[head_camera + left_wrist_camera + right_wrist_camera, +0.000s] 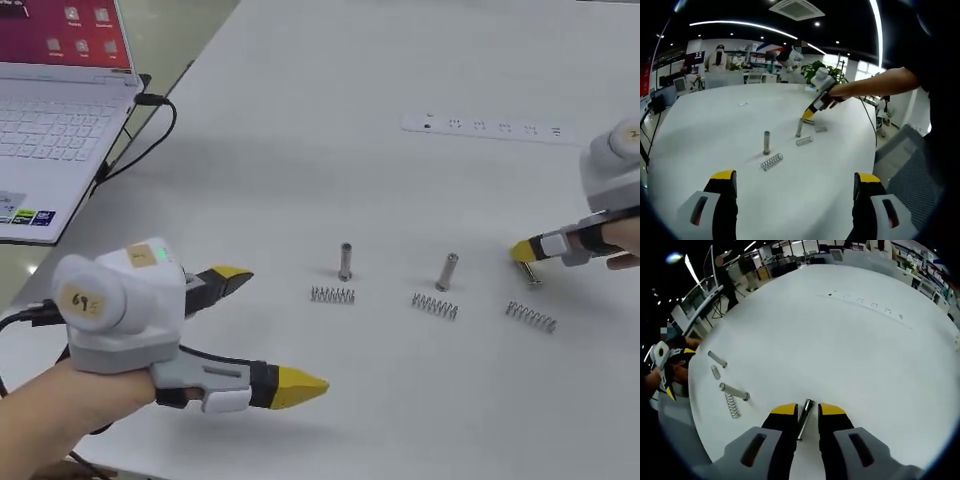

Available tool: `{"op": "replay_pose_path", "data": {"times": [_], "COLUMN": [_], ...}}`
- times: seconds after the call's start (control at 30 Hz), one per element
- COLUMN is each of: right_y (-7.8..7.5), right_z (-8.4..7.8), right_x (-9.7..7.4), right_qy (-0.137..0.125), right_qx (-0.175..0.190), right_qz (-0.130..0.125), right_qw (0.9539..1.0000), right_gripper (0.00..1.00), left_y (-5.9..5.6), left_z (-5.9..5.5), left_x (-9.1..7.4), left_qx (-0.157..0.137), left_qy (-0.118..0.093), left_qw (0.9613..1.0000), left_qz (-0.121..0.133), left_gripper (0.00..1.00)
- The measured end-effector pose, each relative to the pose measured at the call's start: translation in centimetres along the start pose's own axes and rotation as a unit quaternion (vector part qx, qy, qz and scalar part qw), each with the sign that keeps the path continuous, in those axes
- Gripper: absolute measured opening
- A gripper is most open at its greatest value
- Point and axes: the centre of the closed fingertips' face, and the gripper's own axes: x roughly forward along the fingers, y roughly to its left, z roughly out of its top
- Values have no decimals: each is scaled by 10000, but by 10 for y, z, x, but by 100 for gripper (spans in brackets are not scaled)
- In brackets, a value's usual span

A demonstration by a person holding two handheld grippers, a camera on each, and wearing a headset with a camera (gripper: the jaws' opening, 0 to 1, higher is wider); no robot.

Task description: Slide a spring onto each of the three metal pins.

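White tabletop (850, 340) spreads open beyond the right gripper (808, 411), whose jaws sit narrow around a tilted pin (802, 425); I cannot tell whether they pinch it. Near the table's front edge the left gripper (282, 328) gapes wide, short of two upright pins (346, 262) and three springs (333, 295).

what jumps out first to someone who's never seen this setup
Three springs lie in a row on the white table, each in front of a metal pin. The right gripper has its fingers either side of the rightmost pin, while the left gripper hovers wide open at the near left.
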Motion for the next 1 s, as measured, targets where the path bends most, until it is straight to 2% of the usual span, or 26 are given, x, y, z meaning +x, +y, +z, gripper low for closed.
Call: {"op": "replay_pose_path", "data": {"times": [0.33, 0.8, 1.0], "right_y": [1, 0, 3], "right_z": [-3, -2, -3], "right_x": [5, 7, 7], "right_qy": [119, 130, 116], "right_qx": [48, 172, 303], "right_qz": [-82, -178, -108], "right_qw": [9999, 9996, 9994], "right_gripper": [8, 7, 6], "left_y": [0, 0, -1], "left_z": [-3, -5, -5], "left_x": [1, 2, 3], "left_qx": [-18, -40, -44], "left_qy": [19, 27, 21], "left_qw": [10000, 10000, 10000], "left_qz": [0, -14, -18], "left_gripper": [94, 94, 94]}}
